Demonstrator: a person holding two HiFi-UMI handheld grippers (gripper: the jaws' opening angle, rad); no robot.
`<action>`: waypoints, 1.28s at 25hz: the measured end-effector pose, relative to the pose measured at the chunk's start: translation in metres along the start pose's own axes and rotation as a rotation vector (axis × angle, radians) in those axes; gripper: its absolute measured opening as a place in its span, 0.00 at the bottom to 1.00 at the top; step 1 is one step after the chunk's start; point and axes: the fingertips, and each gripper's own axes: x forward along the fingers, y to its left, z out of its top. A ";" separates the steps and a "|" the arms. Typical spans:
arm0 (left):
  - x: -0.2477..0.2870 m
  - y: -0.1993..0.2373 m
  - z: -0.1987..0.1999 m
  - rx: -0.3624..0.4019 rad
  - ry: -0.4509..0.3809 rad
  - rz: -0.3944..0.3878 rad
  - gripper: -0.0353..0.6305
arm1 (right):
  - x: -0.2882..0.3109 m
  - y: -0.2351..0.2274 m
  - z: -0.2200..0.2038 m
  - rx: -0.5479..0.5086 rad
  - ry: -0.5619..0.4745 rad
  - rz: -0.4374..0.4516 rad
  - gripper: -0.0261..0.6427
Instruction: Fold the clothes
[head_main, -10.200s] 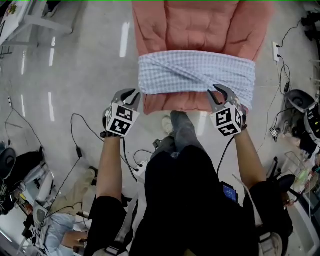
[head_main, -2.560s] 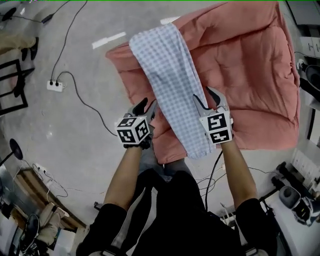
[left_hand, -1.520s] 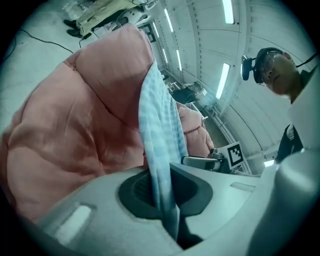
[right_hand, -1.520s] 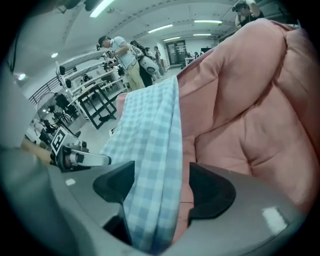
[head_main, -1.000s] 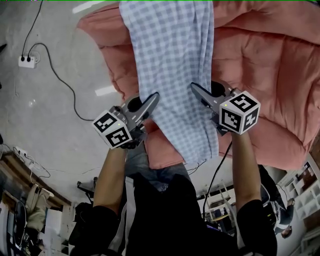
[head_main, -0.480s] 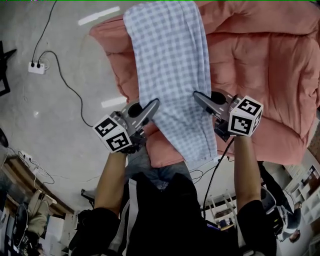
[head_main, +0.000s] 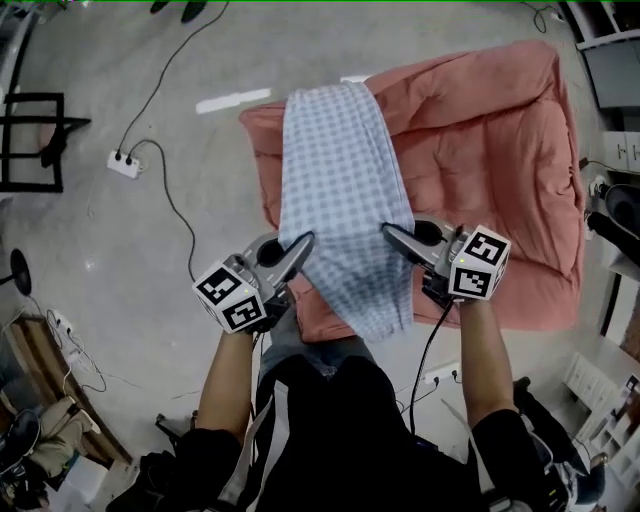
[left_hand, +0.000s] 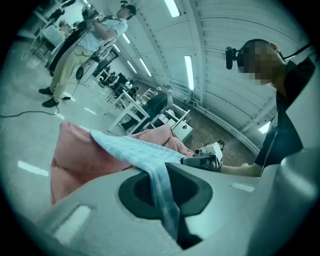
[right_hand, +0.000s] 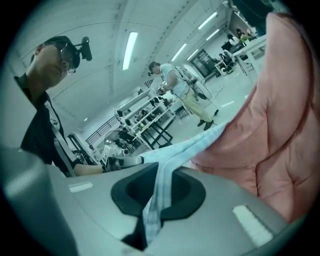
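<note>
1. Pinching the cloth (head_main: 340, 190) at its near left edge with the left gripper (head_main: 303, 243), with jaws shut on a thin fold.
2. Pinching the near right edge likewise with the right gripper (head_main: 390, 232), also clamped closed on fabric.
3. Holding both edges at once, level and apart, probably to keep the near end spread flat and free of creases.
4. Lying as 1 long strip over the left part of the quilt (head_main: 500, 150), resting there at the far end, raised at the near end, with a short tail hanging past the grips.
5. Likely set to carry the near end toward the far end for a halving fold.
</note>
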 end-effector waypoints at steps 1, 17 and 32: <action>-0.003 -0.009 0.009 0.030 0.003 0.005 0.09 | -0.003 0.009 0.007 -0.025 -0.002 0.004 0.07; -0.087 -0.152 0.170 0.382 -0.095 0.150 0.09 | -0.055 0.181 0.135 -0.304 -0.259 0.200 0.07; -0.190 -0.165 0.231 0.551 0.023 0.187 0.09 | 0.000 0.292 0.171 -0.509 -0.354 0.176 0.07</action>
